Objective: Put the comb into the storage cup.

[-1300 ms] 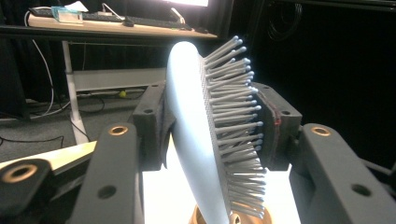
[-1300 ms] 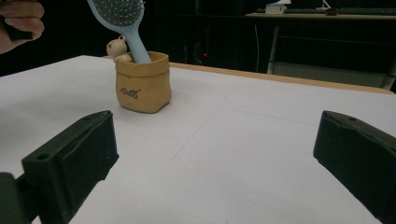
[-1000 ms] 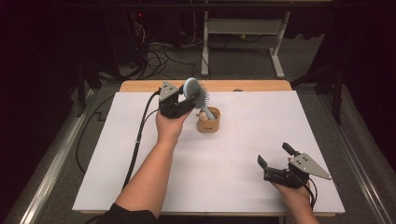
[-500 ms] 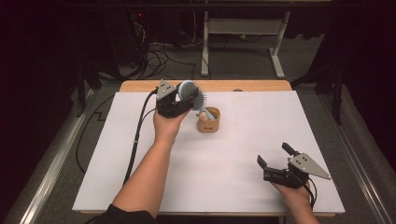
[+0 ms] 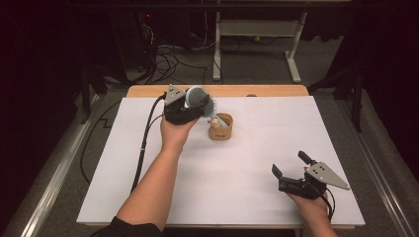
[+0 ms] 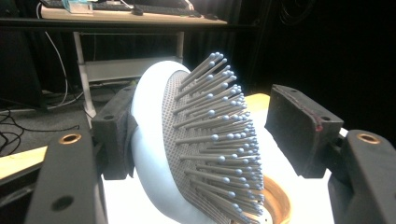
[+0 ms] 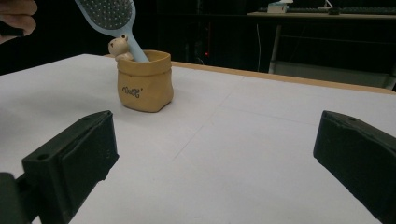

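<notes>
Two grippers in play, one per hand, over a white-covered table (image 5: 148, 163). Left gripper (image 5: 193, 109) sits at the far side of the sheet, jaws straddling the head of a pale blue hairbrush (image 5: 200, 98). In the left gripper view the brush head (image 6: 196, 140) leans against the left pad, back of the head touching it; a clear gap stands between the bristle tips and the right pad. Jaws have just been opening, brush still between them but no longer pinched from both sides.

Brush handle goes down into a small tan sack-shaped pot (image 5: 221, 127), which stands upright on the sheet just right of the left hand (image 5: 174, 134). In the right gripper view the handle enters the pot (image 7: 144, 81) at a slant, head tilted up and toward the left hand; a little bear figure (image 7: 119, 47) sits at the pot's rim beside the handle.

Right gripper (image 5: 292, 170) rests low at the near right of the table, well apart from the pot. Its jaws are spread wide, nothing between them, bare white sheet ahead. Grey three-cornered plate (image 5: 327, 175) on top.
</notes>
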The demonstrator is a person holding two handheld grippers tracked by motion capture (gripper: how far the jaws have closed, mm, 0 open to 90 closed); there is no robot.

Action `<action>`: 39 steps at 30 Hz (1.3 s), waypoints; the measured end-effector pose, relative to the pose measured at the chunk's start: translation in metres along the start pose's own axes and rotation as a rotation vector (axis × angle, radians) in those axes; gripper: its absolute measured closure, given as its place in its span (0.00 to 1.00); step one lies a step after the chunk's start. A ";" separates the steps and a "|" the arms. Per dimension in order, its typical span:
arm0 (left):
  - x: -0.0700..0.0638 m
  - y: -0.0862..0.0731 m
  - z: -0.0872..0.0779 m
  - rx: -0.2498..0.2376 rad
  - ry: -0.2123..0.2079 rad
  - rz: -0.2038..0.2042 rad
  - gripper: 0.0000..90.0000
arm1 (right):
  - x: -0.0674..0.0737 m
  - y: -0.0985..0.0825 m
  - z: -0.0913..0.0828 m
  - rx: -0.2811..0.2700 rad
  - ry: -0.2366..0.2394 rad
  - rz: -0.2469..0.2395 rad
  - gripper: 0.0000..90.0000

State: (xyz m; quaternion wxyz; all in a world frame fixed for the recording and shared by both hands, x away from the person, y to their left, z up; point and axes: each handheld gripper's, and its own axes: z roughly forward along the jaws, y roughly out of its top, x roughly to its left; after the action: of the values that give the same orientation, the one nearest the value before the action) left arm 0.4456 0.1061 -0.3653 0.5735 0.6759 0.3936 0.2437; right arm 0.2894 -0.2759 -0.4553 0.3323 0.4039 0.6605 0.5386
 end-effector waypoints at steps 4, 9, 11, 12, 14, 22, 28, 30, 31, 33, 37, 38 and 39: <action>0.001 0.000 0.000 0.007 -0.004 -0.003 0.32 | 0.000 0.000 0.000 0.001 0.000 -0.002 0.00; 0.004 0.000 -0.001 0.011 -0.021 -0.004 0.30 | 0.000 0.000 0.000 0.001 -0.002 -0.004 0.00; 0.004 -0.001 -0.001 0.014 -0.021 -0.001 0.29 | 0.000 0.000 0.000 0.001 -0.002 -0.004 0.00; 0.004 -0.001 -0.001 0.016 -0.020 0.000 0.28 | 0.000 0.000 0.000 0.001 -0.002 -0.004 0.00; 0.004 -0.001 -0.001 0.019 -0.021 0.005 0.26 | 0.000 0.000 0.000 0.001 -0.002 -0.003 0.00; 0.004 -0.002 0.000 0.028 -0.024 0.019 0.19 | 0.000 0.000 0.001 0.003 -0.002 -0.007 0.00; 0.004 -0.003 0.002 0.033 -0.016 0.020 0.15 | 0.000 0.000 0.001 0.003 -0.002 -0.007 0.00; 0.004 -0.004 0.002 0.035 -0.017 0.017 0.13 | 0.000 0.000 0.001 0.003 -0.003 -0.007 0.00; 0.004 -0.004 0.002 0.036 -0.017 0.018 0.13 | 0.000 0.000 0.001 0.002 -0.003 -0.007 0.00; 0.005 -0.004 0.002 0.036 -0.018 0.017 0.11 | 0.000 0.000 0.001 0.002 -0.003 -0.008 0.00; 0.005 -0.004 0.002 0.033 -0.017 0.018 0.07 | 0.000 0.000 0.001 0.001 -0.003 -0.007 0.00; 0.006 -0.004 0.003 0.034 -0.019 0.016 0.06 | 0.000 0.000 0.001 0.000 -0.003 -0.008 0.00; 0.006 -0.004 0.003 0.036 -0.022 0.012 0.06 | 0.000 0.000 0.001 0.000 -0.004 -0.008 0.00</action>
State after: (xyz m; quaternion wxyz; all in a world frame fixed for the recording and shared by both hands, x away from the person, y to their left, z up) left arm 0.4502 0.1095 -0.3709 0.5642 0.6911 0.3873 0.2326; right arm 0.2899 -0.2751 -0.4552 0.3355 0.4023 0.6616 0.5365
